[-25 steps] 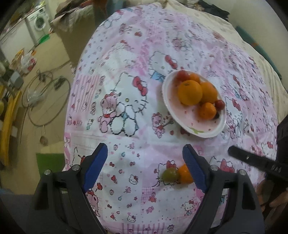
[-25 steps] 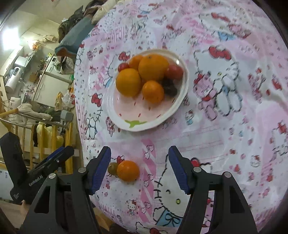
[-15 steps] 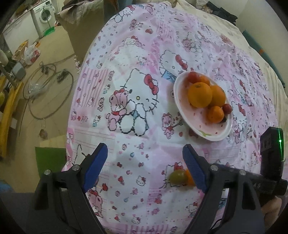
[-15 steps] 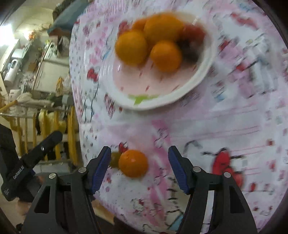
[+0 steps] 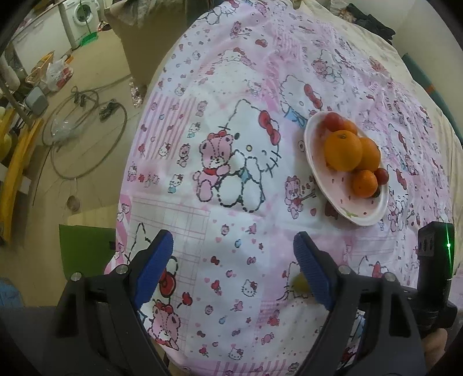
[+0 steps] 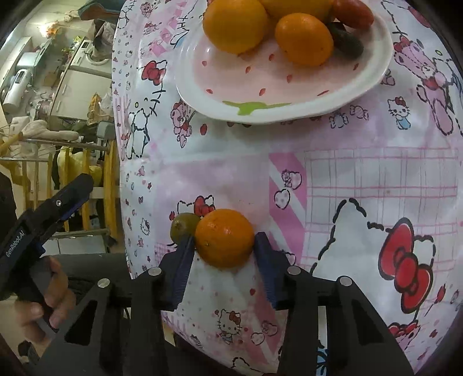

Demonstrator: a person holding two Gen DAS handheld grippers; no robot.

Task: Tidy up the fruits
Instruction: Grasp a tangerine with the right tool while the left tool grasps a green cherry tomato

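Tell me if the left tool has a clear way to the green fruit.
Probably yes. The left tool is open and empty, and the green fruit lies on the cloth by its right finger, but touching the orange inside the right tool.

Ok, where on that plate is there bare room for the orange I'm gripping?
The near half of the pink-speckled white plate, by its green rim mark, is bare. The far half is crowded with oranges, red tomatoes and a dark fruit.

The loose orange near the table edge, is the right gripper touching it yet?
Touching. In the right wrist view, both blue pads of the right gripper press against the sides of the orange, with no gap showing.
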